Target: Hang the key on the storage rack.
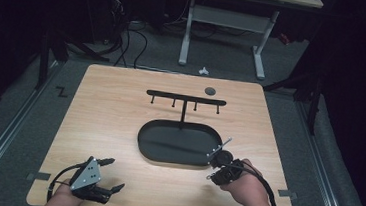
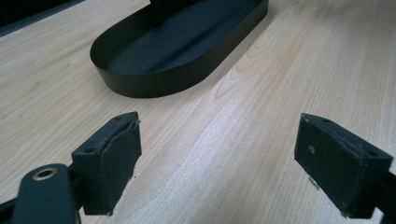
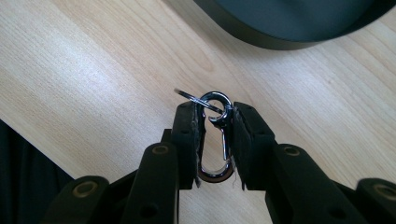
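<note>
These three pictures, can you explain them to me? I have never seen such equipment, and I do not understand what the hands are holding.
A person sits at a wooden table with a hand-held two-jaw gripper in each hand. The high view looks down from above; each other picture comes from a camera riding on one gripper. On the table stands a black oval tray with a hook rack rising behind it. The left gripper is open and empty. The right gripper is shut on a small metal clip with a ring.

A black "Z"-shaped mark (image 1: 61,92) stands on the grey floor.
</note>
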Demonstrator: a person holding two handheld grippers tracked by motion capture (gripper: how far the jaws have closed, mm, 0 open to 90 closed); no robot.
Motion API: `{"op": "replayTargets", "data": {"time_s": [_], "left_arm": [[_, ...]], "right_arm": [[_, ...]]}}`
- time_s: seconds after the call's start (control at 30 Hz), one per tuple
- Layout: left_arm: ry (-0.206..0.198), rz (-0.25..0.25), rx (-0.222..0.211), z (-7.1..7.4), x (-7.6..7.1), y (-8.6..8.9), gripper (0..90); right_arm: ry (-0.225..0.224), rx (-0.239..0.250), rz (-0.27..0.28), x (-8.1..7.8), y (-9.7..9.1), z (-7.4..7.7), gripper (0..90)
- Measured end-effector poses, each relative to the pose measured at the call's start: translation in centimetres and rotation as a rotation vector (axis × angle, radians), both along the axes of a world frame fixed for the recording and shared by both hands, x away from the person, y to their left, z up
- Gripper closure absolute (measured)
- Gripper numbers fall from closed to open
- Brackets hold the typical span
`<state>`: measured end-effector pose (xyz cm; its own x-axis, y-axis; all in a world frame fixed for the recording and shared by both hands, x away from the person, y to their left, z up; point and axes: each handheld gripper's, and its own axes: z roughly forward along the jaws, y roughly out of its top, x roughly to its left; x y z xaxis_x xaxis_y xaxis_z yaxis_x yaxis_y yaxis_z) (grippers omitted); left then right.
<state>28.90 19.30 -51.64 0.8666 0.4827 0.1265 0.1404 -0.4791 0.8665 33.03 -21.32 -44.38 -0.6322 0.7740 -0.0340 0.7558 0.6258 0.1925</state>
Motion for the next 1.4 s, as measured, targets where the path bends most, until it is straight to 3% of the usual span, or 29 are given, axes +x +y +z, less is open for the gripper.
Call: {"op": "replayTargets", "data": {"time_s": [0.6,1.03,1.4], "left_arm": [[-0.003,-0.002,0.011,-0.1,-0.1,-0.1,15.3],[-0.003,-0.003,0.01,-0.2,-0.1,-0.2,15.3],[-0.004,-0.006,0.014,-0.1,-0.1,-0.1,15.3]], "right_arm": [[-0.012,0.004,-0.107,0.4,-3.2,1.6,71.8],[-0.026,0.019,-0.128,1.6,-3.8,4.5,71.4],[-0.034,0.027,-0.151,3.0,-3.6,6.1,71.4]]}}
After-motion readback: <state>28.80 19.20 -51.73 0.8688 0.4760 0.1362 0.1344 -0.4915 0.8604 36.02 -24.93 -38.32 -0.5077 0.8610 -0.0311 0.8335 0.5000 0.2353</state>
